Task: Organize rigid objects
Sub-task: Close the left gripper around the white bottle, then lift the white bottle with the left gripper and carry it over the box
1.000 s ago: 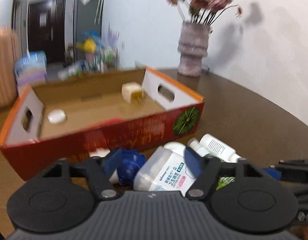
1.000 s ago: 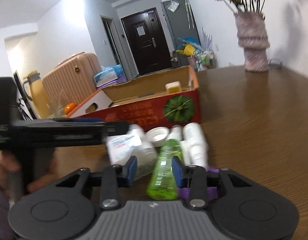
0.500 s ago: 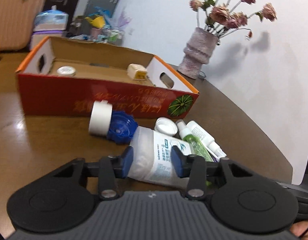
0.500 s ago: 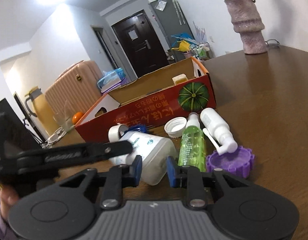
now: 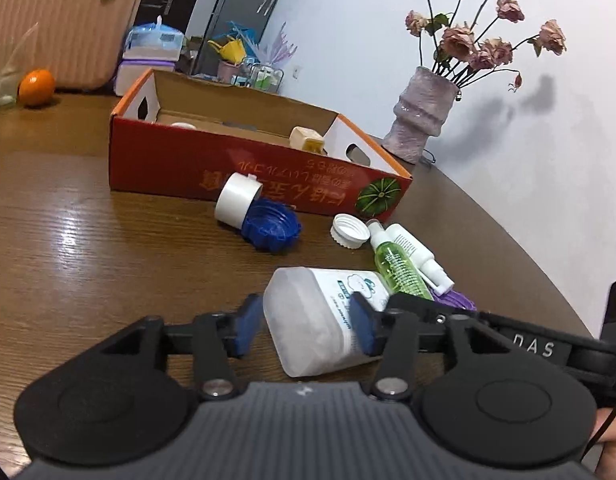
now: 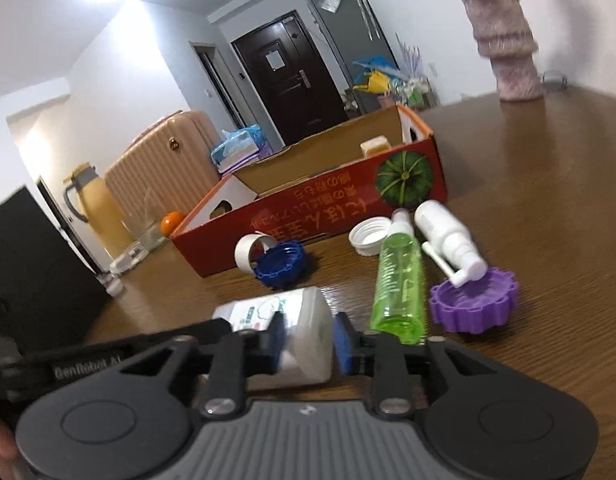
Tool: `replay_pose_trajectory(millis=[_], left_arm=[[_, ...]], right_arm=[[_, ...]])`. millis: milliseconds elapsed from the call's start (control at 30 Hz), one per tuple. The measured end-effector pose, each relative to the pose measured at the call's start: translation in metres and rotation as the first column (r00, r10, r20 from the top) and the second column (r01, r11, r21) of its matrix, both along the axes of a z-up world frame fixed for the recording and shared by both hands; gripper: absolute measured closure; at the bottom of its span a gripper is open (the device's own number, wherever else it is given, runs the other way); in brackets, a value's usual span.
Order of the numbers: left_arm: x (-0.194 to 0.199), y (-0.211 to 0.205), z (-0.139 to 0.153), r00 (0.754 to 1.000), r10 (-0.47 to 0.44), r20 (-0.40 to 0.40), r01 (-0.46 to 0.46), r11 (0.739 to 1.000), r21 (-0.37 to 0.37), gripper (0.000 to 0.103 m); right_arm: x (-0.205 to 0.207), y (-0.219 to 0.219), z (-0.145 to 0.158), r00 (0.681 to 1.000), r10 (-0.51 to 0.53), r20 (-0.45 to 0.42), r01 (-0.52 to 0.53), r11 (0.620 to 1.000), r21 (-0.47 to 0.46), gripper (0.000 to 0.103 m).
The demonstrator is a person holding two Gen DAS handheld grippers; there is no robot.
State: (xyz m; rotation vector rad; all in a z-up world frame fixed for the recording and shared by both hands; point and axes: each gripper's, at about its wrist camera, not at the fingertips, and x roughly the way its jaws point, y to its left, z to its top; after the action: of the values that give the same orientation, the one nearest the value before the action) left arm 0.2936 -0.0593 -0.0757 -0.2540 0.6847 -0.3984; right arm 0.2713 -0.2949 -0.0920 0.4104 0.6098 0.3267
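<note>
A translucent white wipes bottle (image 5: 323,316) lies on its side on the brown table. My left gripper (image 5: 304,328) is open, its blue pads either side of the bottle's near end; a gap shows on the left. My right gripper (image 6: 309,340) is open too, its pads flanking the bottle (image 6: 296,328) from the other side. A green spray bottle (image 6: 399,280), a white spray bottle (image 6: 447,236), a purple lid (image 6: 475,300), a white cap (image 6: 367,236), a blue lid (image 6: 284,264) and a white tape roll (image 5: 238,200) lie near it. The red cardboard box (image 5: 228,172) stands behind.
The box holds a cream-coloured item (image 5: 306,140) and a white disc (image 5: 184,125). A vase of dried flowers (image 5: 421,120) stands at the back right. An orange (image 5: 36,86) and a glass sit far left. A suitcase and flask stand beyond the table.
Both grippers have pulled back from the pile and widened around the wipes bottle. The left view has swung so the box sits farther off.
</note>
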Motion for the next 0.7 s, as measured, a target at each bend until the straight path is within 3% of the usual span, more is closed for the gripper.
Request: replay_pose_trajectory(millis=[100,167,233,300,433,700], left_arm=[[0.001,0.002,-0.002,0.999,-0.045,-0.003,0.045,0.998,-0.048,0.063],[-0.002,0.000,-0.001,1.000,-0.021,0.017,0.022,0.999,-0.028,0.067],[-0.011,-0.002,0.004,0.997,0.020,0.079,-0.021,1.000,0.006,0.072],[-0.024,-0.006,0.015,0.981,0.024,0.190,-0.030,0.999,0.030,0.072],[-0.033,-0.013,0.039,0.927,0.046,0.372,-0.077,0.995,0.069,0.072],[0.027,-0.020,0.111,0.835,0.028,0.550,-0.088,0.993,0.083,0.073]], right_arm=[[0.010,-0.002,-0.009,0.999,0.024,-0.042,-0.020,0.996,0.082,0.065],[0.015,-0.005,-0.016,0.997,0.044,-0.069,-0.032,0.985,0.168,0.070],[0.014,-0.004,-0.017,0.997,0.031,-0.065,-0.019,0.983,0.182,0.081],[0.009,-0.003,-0.012,0.999,0.018,-0.039,-0.010,0.980,0.199,0.082],[0.000,0.007,0.013,0.991,0.025,0.130,-0.042,0.991,0.127,0.083],[0.044,0.013,0.094,0.922,0.055,0.382,-0.068,0.997,0.020,0.083]])
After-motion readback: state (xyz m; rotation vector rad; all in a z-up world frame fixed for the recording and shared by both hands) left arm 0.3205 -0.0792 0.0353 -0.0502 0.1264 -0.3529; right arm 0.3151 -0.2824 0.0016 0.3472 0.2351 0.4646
